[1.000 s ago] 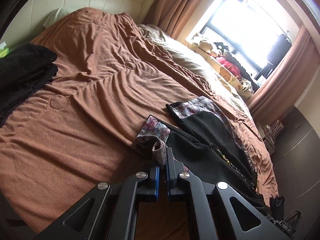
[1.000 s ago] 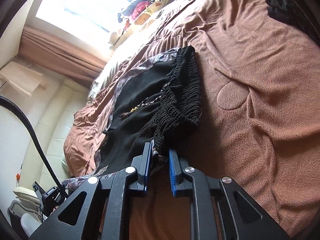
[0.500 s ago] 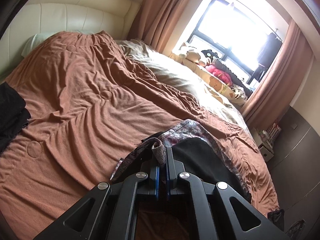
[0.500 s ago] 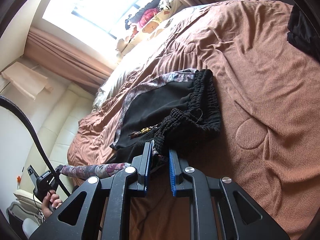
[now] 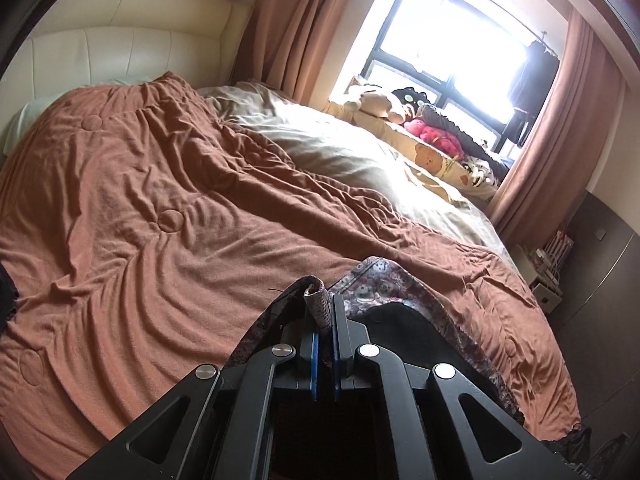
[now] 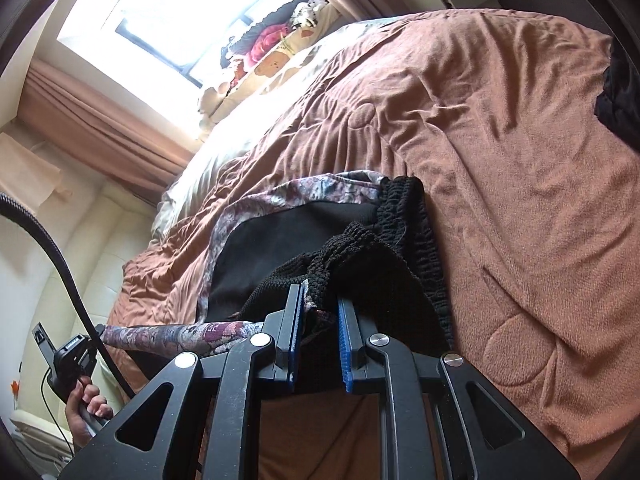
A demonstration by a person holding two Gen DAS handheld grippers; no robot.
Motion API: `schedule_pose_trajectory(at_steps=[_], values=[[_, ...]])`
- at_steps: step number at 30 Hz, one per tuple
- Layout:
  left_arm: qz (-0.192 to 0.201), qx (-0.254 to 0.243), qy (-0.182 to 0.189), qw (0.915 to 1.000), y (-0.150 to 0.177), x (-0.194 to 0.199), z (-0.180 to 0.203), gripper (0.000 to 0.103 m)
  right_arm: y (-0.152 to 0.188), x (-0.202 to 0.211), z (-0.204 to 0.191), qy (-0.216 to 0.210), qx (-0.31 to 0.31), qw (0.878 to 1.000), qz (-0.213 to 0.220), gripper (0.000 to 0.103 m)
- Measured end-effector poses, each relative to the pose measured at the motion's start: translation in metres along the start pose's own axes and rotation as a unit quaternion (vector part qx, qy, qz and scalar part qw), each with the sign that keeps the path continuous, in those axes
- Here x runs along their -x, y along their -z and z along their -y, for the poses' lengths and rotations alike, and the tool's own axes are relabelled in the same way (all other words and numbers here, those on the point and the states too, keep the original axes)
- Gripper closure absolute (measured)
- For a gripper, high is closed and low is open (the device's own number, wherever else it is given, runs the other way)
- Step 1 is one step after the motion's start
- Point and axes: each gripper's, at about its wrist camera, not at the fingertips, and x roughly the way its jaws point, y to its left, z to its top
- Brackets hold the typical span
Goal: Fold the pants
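Note:
The pants [image 6: 304, 240] are black with a floral side band and a black ribbed waistband, and lie on the brown blanket [image 6: 500, 160]. My right gripper [image 6: 320, 304] is shut on the bunched waistband, lifting that edge. My left gripper [image 5: 323, 312] is shut on a floral hem of the pants [image 5: 400, 312], held above the bed. In the right wrist view, the lifted floral leg [image 6: 180, 334] stretches from my right jaws leftward to the left gripper [image 6: 70, 356], held in a hand [image 6: 86, 404]. Whatever lies under the raised fabric is hidden.
The brown blanket [image 5: 160, 220] covers most of the bed, with a cream quilt [image 5: 340, 148] toward the window. Stuffed toys [image 5: 420, 128] line the sill. Dark clothing [image 6: 620, 92] lies at the blanket's right edge. A padded headboard [image 5: 120, 44] stands at the back left.
Both grippers have risen and carried the pants' near edge further over the garment. The left one swung away from the dark clothing pile, which has slid out of view.

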Motion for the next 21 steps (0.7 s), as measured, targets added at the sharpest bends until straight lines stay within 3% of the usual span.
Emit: schedule_pose_trajectory(at_steps=[11,21], values=[[-0.014,-0.025,-0.011,0.9995,-0.022,-0.091,0.024,0.098,-0.024,-0.042,-0.016,0.028,0.003,1.000,0.012,0.089],[-0.052,-0.045,-0.022,0.9974,-0.021,-0.171,0.040,0.098,-0.040,-0.075,-0.017,0.055,0.011,0.998,0.014,0.089]])
